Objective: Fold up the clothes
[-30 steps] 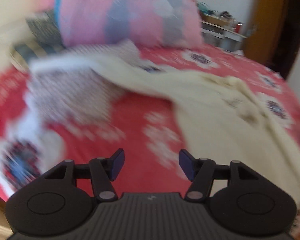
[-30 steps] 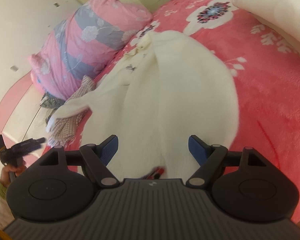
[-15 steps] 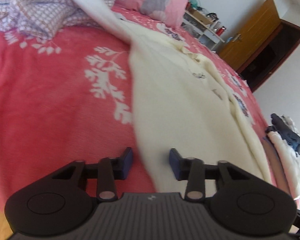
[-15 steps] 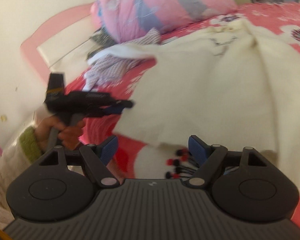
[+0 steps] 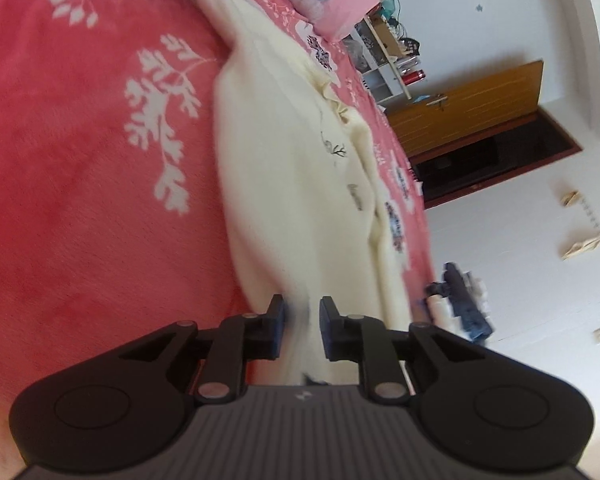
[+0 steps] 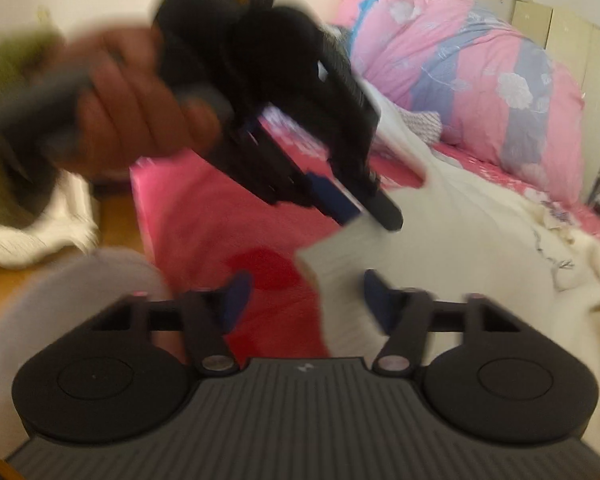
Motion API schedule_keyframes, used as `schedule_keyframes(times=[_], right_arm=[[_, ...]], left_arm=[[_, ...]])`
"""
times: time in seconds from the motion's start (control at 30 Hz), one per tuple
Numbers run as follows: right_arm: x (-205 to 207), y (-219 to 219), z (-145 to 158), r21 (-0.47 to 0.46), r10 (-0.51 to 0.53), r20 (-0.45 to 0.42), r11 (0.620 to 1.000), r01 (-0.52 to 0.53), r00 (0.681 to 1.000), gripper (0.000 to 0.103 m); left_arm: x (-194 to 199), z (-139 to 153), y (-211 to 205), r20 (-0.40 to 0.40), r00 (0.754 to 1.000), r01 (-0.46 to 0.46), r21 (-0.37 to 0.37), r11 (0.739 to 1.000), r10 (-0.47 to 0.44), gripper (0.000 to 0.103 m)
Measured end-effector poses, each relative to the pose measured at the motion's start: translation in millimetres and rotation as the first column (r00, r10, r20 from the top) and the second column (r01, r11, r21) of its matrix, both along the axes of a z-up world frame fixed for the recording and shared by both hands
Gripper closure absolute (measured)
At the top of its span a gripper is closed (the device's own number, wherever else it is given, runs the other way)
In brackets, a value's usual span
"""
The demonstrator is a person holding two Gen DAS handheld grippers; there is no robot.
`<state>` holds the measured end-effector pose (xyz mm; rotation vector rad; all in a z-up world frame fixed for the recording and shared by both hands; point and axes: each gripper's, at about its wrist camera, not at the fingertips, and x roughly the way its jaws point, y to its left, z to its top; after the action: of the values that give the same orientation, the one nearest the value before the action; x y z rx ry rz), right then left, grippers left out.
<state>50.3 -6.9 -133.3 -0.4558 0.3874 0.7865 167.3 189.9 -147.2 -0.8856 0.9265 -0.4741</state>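
A cream fleece garment [image 5: 300, 184] lies spread lengthwise on the bed, over a red bedspread [image 5: 80, 184] printed with white leaf sprigs. One sleeve trails up towards the pink and grey-blue floral quilt bundle [image 6: 480, 80] at the head of the bed, where a small checked cloth [image 6: 422, 124] peeks out beside it.

The left tongs [image 5: 300, 320] are down at the garment's near hem. Their blue pads have drawn close together with a fold of the cream fabric between them, so they look clenched on the hem, though the cloth there is blurred. From the right-hand camera the same tool shows as a black shape [image 6: 336, 200] held in the person's left hand [image 6: 140, 108], its blue tip touching the corner of the hem; a green sleeve [image 6: 4, 128] covers the wrist.

The right tongs [image 6: 304, 298] are closing. The lower edge of the garment sits between the blue pads, nearer the right-hand one, but there is still a gap on both sides and the pads are not pressing on it. The picture is smeared with motion.

Beyond the bed stand a white shelf unit [image 5: 384, 68] crowded with small things and a wooden door [image 5: 468, 108].
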Motion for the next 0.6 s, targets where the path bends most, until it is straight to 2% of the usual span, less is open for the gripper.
schedule_keyframes(times=[0.03,0.07,0.1,0.13,0.2,0.23,0.27,0.33,0.43,0.53,0.6], right_arm=[[7.5,-6.0,2.6,0.037,-0.031,-0.022,0.999,0.031,0.999,0.082],[15.0,-12.0,5.2,0.073,-0.060,-0.046,0.995,0.064,0.997,0.091],[22.8,-18.9,7.9,0.113,-0.090,-0.074,0.989,0.098,0.993,0.092],[34.0,-33.5,12.4,0.194,-0.124,-0.145,0.969,0.151,0.982,0.094],[55.1,-61.4,15.1,0.326,-0.147,-0.297,0.913,0.244,0.944,0.094],[65.1,-74.8,13.9,0.379,-0.138,-0.373,0.880,0.287,0.917,0.094],[75.2,-88.3,12.8,0.427,-0.124,-0.446,0.841,0.332,0.886,0.094],[89.2,-109.2,8.9,0.505,-0.068,-0.554,0.765,0.400,0.830,0.094],[89.6,-116.9,7.1,0.554,-0.022,-0.580,0.722,0.414,0.814,0.094],[83.3,-113.4,7.3,0.557,-0.014,-0.569,0.729,0.397,0.822,0.094],[82.5,-116.4,7.4,0.573,-0.003,-0.581,0.709,0.411,0.814,0.094]], left_arm=[[0.0,-1.3,0.4,0.008,1.000,-0.003,-0.008,1.000,0.003,0.078],[-1.1,-2.6,2.5,0.021,1.000,-0.010,-0.026,1.000,0.011,0.074],[-2.2,-3.9,4.8,0.034,0.999,-0.017,-0.045,0.999,0.019,0.072],[-3.9,-5.6,9.2,0.047,0.998,-0.028,-0.073,0.997,0.031,0.069],[-5.9,-12.6,21.7,0.044,0.996,-0.075,-0.145,0.987,0.083,0.056],[-5.7,-18.3,28.9,0.022,0.993,-0.110,-0.185,0.976,0.116,0.051],[-4.2,-24.7,35.4,-0.006,0.990,-0.142,-0.216,0.966,0.144,0.051],[0.8,-33.6,42.2,-0.047,0.983,-0.183,-0.220,0.958,0.177,0.051],[9.4,-38.8,40.5,-0.053,0.982,-0.188,-0.191,0.963,0.181,0.050],[21.2,-39.8,30.2,-0.043,0.986,-0.164,-0.176,0.971,0.159,0.049],[25.2,-35.5,22.6,-0.013,0.990,-0.140,-0.149,0.979,0.140,0.049]])
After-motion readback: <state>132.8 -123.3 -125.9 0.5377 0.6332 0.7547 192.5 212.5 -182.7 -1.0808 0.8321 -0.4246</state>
